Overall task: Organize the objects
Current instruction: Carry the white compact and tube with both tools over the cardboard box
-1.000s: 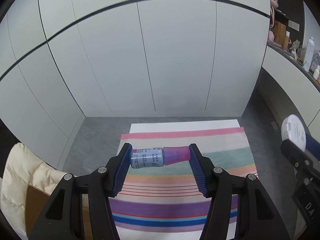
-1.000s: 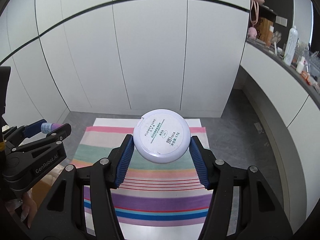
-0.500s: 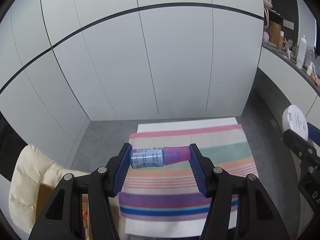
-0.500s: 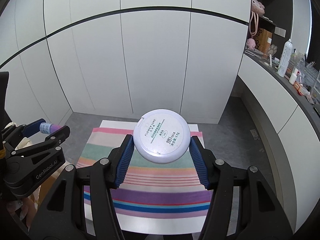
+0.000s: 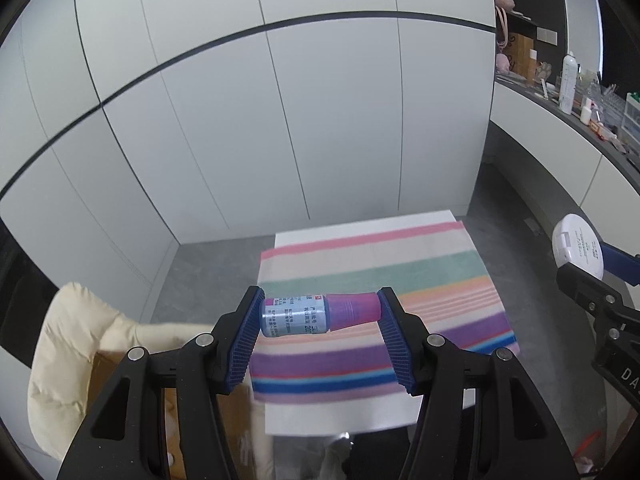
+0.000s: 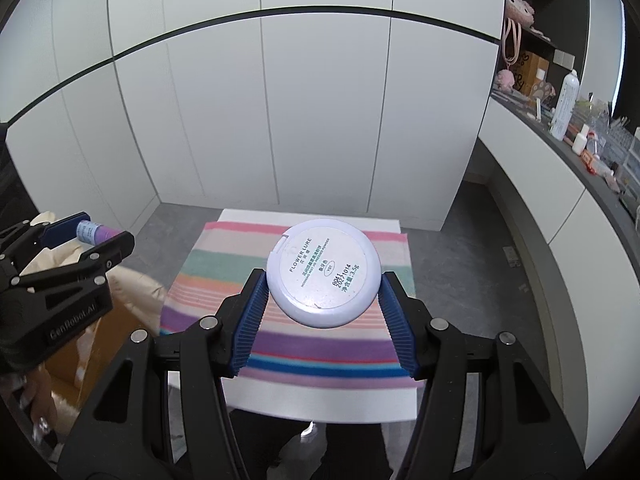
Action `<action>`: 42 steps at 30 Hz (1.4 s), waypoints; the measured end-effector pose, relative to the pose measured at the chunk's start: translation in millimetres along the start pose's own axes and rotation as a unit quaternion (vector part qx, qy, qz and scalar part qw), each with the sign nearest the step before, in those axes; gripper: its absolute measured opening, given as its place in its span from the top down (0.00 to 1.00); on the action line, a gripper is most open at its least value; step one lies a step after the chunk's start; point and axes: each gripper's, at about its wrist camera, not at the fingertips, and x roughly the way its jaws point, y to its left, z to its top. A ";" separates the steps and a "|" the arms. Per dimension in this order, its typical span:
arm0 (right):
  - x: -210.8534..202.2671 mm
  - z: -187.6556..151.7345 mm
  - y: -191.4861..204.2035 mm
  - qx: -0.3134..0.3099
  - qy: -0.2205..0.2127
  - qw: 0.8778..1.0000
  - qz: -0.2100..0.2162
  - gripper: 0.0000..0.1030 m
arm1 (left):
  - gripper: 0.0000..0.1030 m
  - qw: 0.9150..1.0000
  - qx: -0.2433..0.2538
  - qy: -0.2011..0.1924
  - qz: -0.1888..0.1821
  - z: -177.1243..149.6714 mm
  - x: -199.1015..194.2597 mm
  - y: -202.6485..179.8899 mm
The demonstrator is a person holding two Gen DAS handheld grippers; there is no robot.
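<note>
Left gripper (image 5: 320, 316) clamps small bottle (image 5: 298, 316) sideways, purple cap (image 5: 354, 312) rightward, above striped cloth (image 5: 380, 280). Round compact (image 5: 578, 246) at right edge.

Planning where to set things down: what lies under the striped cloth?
The striped cloth lies on a white rectangular tabletop, whose bare edges show at front and back. What the cloth covers stays hidden.

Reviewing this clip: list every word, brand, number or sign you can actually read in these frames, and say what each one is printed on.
"FLOWER LURE": on the round white compact held in the right gripper.
"2021014" and "3.5g": same compact; its other lines are too small to read.
"GenRobot.AI": on the left gripper, seen from the right wrist.
"DA": cut off, on the right gripper's body in the left wrist view.
Small blue bottle: label print too small to read.
</note>
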 end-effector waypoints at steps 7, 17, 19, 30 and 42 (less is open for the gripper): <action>-24.8 -42.2 -3.5 0.011 0.008 1.000 0.014 0.42 | 0.43 1.000 -0.001 0.025 -0.005 -43.0 -15.7 14.2; -52.2 -106.0 -22.8 0.042 0.027 0.999 0.014 0.42 | 0.43 0.999 -0.019 0.037 -0.004 -100.6 -31.2 32.7; -56.7 -110.9 -26.6 0.047 0.027 0.998 0.015 0.42 | 0.43 0.999 -0.022 0.039 -0.006 -107.6 -33.5 36.6; -57.2 -116.7 -27.5 0.058 0.035 0.998 0.013 0.42 | 0.43 0.999 -0.030 0.032 0.004 -118.3 -35.8 52.7; -37.2 -112.7 39.2 -0.008 0.055 0.997 0.052 0.42 | 0.43 0.995 -0.088 0.043 0.030 -140.0 -35.7 105.7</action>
